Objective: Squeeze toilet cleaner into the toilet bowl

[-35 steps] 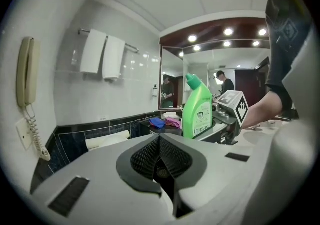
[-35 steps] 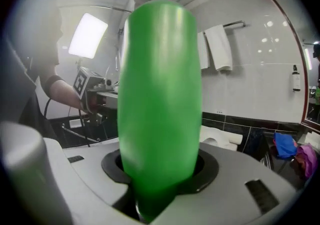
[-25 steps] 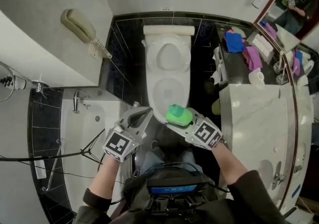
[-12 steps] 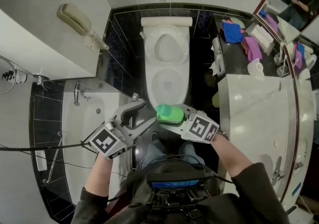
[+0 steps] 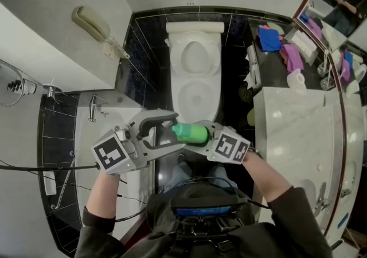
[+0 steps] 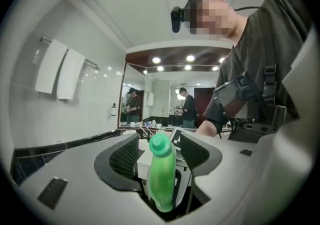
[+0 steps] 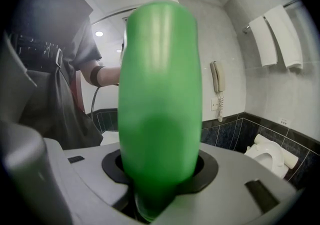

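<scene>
Gripping the green toilet cleaner bottle (image 5: pixel 190 132) sideways in the right tool (image 5: pixel 202 135), low in the head view, just short of the white toilet (image 5: pixel 194 99) and over the person's knees. Points its cap (image 5: pixel 175 131) leftward into the left tool (image 5: pixel 171 131), with one jaw above the cap and one below. Shows a marble worktop (image 5: pixel 298 131) off to the right. Turning to the left gripper view: frames the bottle (image 6: pixel 161 184) standing between the two dark pads, cap (image 6: pixel 160 145) at the top, a gap on either side. So no squeeze from the left tool (image 6: pixel 159 159), its jaws apart and only just opened wider round the cap. Turning to the right gripper view: fills the middle with the bottle's green body (image 7: pixel 160 94), base sunk between the jaws of the right tool (image 7: pixel 160 169) and clamped there. Catches the toilet (image 7: pixel 267 154) at lower right, a wall phone (image 7: pixel 217 86) beyond it, and two white towels (image 7: pixel 275 39) hanging top right.
</scene>
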Motion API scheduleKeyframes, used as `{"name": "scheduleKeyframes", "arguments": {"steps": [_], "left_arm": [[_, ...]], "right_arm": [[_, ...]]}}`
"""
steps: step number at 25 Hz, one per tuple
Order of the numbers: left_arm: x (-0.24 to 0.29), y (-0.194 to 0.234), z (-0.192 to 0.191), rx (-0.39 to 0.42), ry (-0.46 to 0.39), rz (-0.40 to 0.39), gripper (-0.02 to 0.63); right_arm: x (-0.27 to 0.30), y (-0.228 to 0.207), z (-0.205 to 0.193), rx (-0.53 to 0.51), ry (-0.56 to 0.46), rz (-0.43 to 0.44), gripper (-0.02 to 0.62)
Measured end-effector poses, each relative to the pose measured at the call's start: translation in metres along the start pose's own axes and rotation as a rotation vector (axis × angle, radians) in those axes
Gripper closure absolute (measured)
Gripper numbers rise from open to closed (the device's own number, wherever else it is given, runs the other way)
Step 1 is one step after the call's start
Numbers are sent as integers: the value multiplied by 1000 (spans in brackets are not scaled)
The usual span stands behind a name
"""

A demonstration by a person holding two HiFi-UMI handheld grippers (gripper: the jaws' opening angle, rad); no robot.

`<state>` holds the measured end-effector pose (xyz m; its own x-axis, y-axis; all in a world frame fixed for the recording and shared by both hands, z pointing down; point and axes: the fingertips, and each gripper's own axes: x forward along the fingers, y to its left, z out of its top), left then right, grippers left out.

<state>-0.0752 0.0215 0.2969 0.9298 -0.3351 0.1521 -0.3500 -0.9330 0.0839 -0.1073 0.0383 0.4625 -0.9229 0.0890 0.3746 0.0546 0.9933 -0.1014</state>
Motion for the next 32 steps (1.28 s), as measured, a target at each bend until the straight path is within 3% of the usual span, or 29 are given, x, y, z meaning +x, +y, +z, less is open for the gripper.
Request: {"name": "scheduleKeyframes", "arguments": {"steps": [4, 14, 17, 19, 32], "left_arm": [[3, 2, 9, 50, 30, -39, 341], [20, -1, 4, 58, 49, -87, 341], [22, 3, 4, 57, 40, -71, 411], [22, 4, 5, 37, 24, -68, 449], [21, 6, -4, -125, 10, -85, 468]], "right_arm": [[-2, -4, 6, -6, -7, -6, 407], [-11, -13, 6, -20, -3, -21, 407], [-12, -15, 6, -19, -7, -27, 407], [-12, -17, 6, -22, -5, -28, 407], [-10, -22, -5, -83, 24, -64, 407]]}}
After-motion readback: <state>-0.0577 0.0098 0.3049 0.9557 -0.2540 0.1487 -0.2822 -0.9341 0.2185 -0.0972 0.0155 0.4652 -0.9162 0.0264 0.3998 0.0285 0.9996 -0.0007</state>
